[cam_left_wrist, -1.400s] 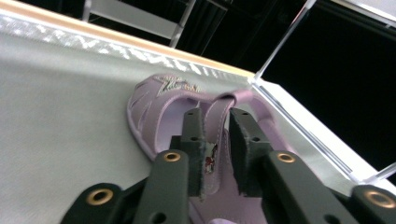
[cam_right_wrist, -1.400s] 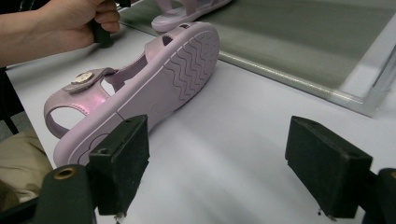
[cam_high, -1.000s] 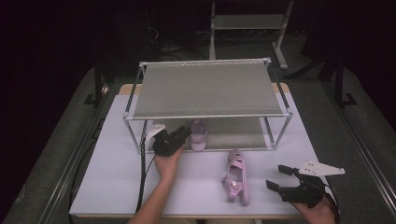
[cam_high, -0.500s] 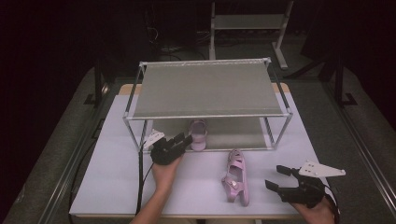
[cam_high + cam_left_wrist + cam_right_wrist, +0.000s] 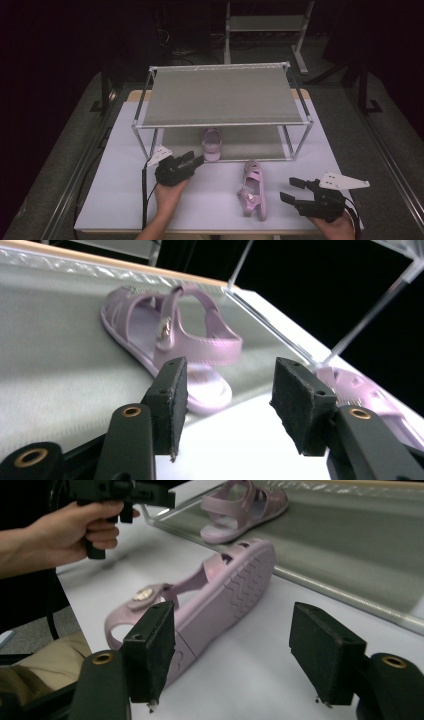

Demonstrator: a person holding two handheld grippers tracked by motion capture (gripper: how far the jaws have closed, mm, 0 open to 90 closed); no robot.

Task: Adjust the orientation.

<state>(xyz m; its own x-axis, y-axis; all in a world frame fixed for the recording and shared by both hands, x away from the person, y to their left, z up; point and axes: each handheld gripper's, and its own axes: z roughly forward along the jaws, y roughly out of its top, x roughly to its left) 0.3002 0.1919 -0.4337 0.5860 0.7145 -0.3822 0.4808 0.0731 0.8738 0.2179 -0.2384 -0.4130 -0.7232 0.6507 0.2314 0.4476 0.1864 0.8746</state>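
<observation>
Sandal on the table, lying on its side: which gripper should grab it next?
Probably the right gripper: open, jaws pointing at the tipped sandal beside it. The left gripper, also open, faces the other sandal on the rack's lower shelf.

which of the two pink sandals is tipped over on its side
The sandal on the table, in front of the rack, lies on its side with its tread showing. The sandal on the lower shelf sits sole-down.

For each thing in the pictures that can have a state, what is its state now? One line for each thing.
Left gripper: open, holds nothing, points at the shelf sandal.
Right gripper: open, holds nothing.
Sandal on the lower shelf: upright on its sole, heel toward the person.
Sandal on the table: tipped on its side, sole showing.
Rack: top shelf bare.
</observation>
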